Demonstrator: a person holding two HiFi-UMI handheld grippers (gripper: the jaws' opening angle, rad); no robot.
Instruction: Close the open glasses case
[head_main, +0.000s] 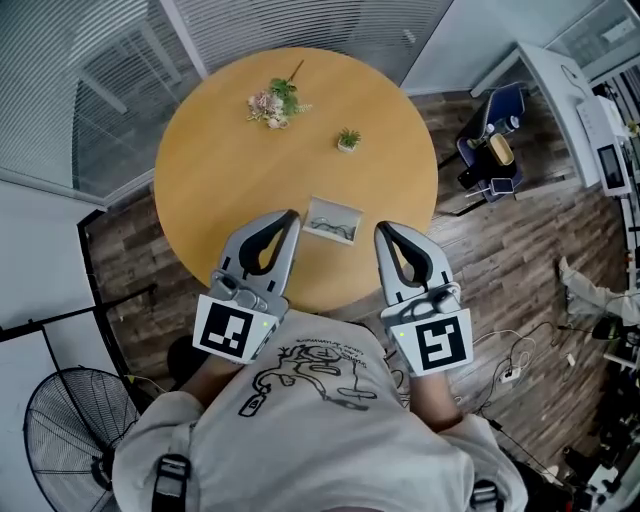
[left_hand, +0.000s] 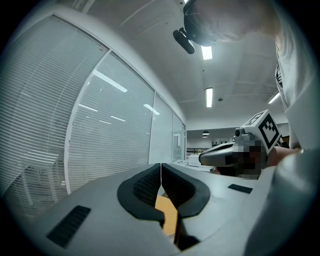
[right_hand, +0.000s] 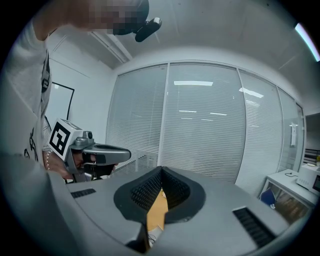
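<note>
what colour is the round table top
The round wooden table top is a plain honey-yellow with no pattern; the head view shows it best.

Glasses case (head_main: 333, 220) at table (head_main: 220, 175) near edge, plant (head_main: 348, 140) behind, flowers (head_main: 275, 103) farther left

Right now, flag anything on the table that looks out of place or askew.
Only the glasses case stands out: it lies open by the near edge of the table, glasses inside. The flower sprig lies flat at the far side. Nothing looks spilled.
</note>
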